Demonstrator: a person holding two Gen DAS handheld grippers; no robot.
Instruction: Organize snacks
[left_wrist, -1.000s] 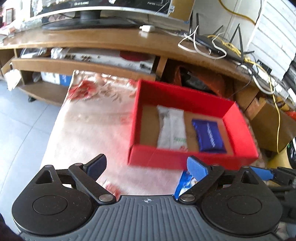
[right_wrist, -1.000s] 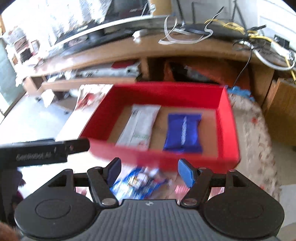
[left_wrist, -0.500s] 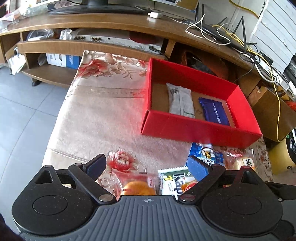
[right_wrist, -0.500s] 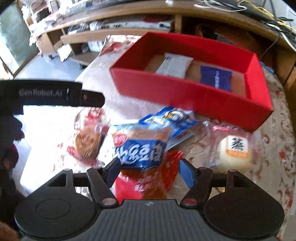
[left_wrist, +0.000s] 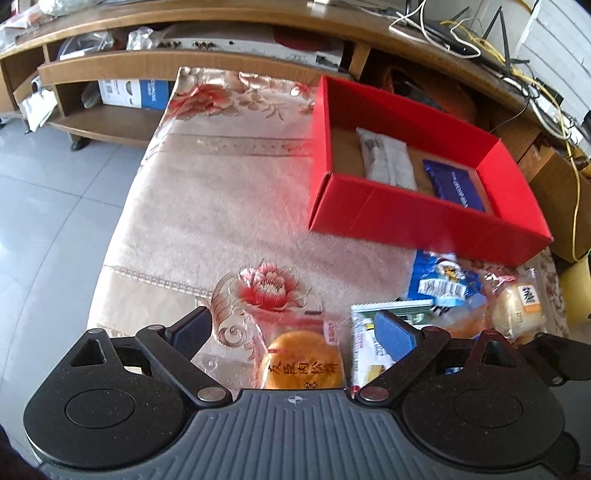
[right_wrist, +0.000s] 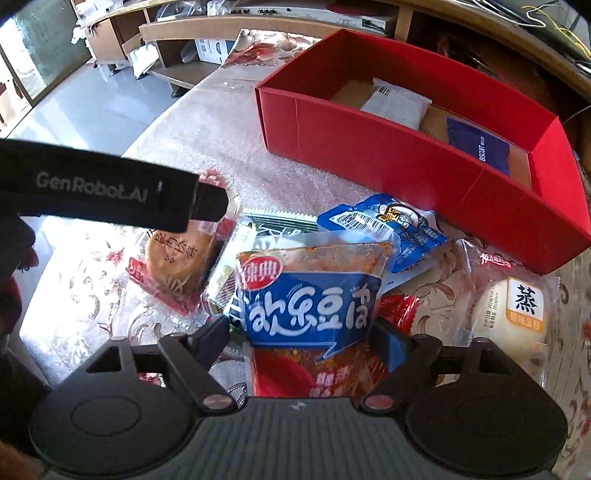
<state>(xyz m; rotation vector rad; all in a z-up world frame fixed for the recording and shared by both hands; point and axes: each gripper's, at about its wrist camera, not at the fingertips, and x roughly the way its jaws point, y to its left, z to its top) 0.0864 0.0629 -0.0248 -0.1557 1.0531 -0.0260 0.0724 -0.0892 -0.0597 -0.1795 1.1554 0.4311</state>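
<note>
The right hand-held gripper is opening around a blue snack bag. The left hand-held gripper is wide open over a round cake.

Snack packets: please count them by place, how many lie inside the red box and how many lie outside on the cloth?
Inside the red cardboard box: 2, the white wrapper and the dark blue packet.
Outside on the floral cloth: at least 6, the round pastry, green-edged packet, blue-white pouch, blue-red bag, red packet and steamed cake.
Total: at least 8
</note>
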